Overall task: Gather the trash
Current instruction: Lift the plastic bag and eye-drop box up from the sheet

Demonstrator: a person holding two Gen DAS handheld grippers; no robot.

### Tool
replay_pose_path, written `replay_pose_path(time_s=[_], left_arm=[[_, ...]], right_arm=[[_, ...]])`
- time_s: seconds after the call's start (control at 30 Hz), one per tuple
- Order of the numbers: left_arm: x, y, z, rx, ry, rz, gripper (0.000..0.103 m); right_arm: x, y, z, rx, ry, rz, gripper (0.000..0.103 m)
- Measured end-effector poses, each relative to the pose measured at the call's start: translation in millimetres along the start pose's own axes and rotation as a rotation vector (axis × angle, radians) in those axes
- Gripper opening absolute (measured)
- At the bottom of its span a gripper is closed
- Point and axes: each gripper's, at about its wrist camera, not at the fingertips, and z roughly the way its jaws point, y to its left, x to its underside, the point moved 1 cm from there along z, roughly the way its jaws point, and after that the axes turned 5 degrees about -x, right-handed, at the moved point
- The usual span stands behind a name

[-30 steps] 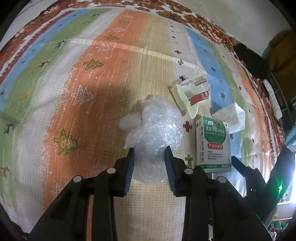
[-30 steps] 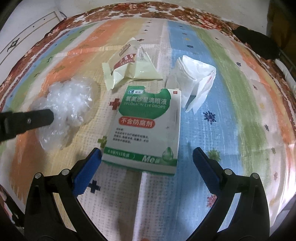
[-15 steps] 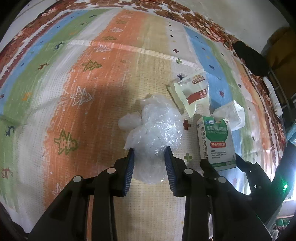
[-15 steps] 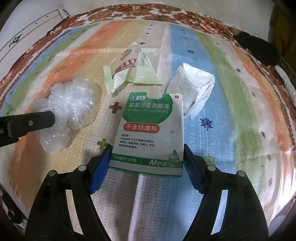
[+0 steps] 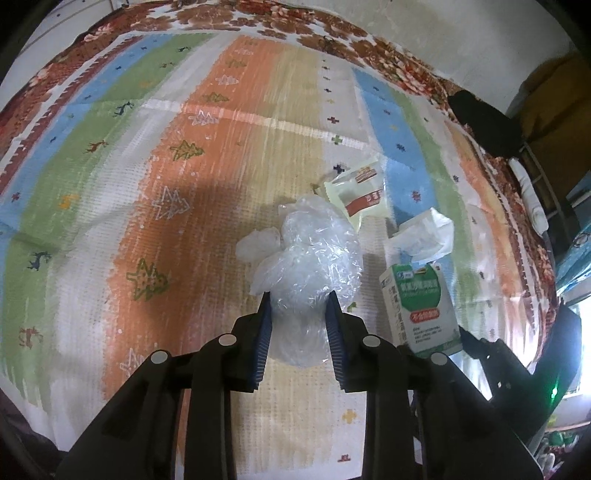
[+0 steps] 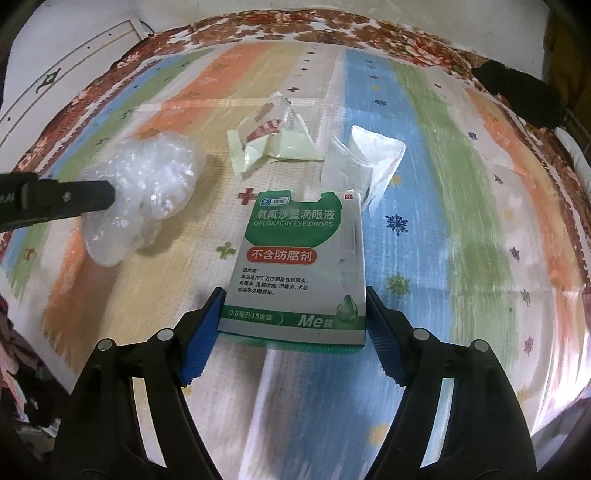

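My left gripper (image 5: 298, 299) pinches a crumpled clear plastic bag (image 5: 317, 251) between its blue pads; its jaws are closing tighter, and the bag hangs just above the striped bedspread (image 5: 184, 184). In the right wrist view the same bag (image 6: 155, 177) shows at the left with one left finger (image 6: 74, 199) against it. My right gripper (image 6: 294, 295) is shut on the lower sides of a green and white eye drops box (image 6: 295, 251), held tilted off the cover. A yellow-green wrapper (image 6: 273, 144) and a crumpled white tissue (image 6: 365, 162) lie beyond the box.
A black object (image 6: 517, 92) lies at the bed's far right edge. The bedspread's flowered border (image 5: 295, 22) runs along the far side by a pale wall. The bed's near edge drops off below my grippers, with clutter (image 6: 22, 398) low at the left.
My right gripper's jaws closed from wide apart onto the eye drops box and lifted it. My left gripper rose a little with the plastic bag in it.
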Motion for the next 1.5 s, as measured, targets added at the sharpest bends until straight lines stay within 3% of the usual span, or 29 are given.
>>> replay_pose_path(time_s=[0.33,0.63,1.27,1.5], left_arm=[[11.0,4.8,-22.4,0.022,0.002,-0.038,0.025],[24.3,-4.2,-50.2,0.061,-0.026,-0.053,0.025],[75.9,-28.8,-120.0,0.201,-0.102,-0.032,0.025],[109.9,-35.0,-144.4,0.252,-0.127,-0.011,0.025]], right_arm=[[7.2,9.1,-44.8,-0.055,-0.047,0.012,0.069],[21.7,-13.4,-84.2,-0.085,-0.088,0.084,0.069],[71.1,-7.0,-171.7,-0.096,-0.202,0.03,0.069],[95.2,-5.2,-194.7,-0.131,-0.226,0.033,0.069]])
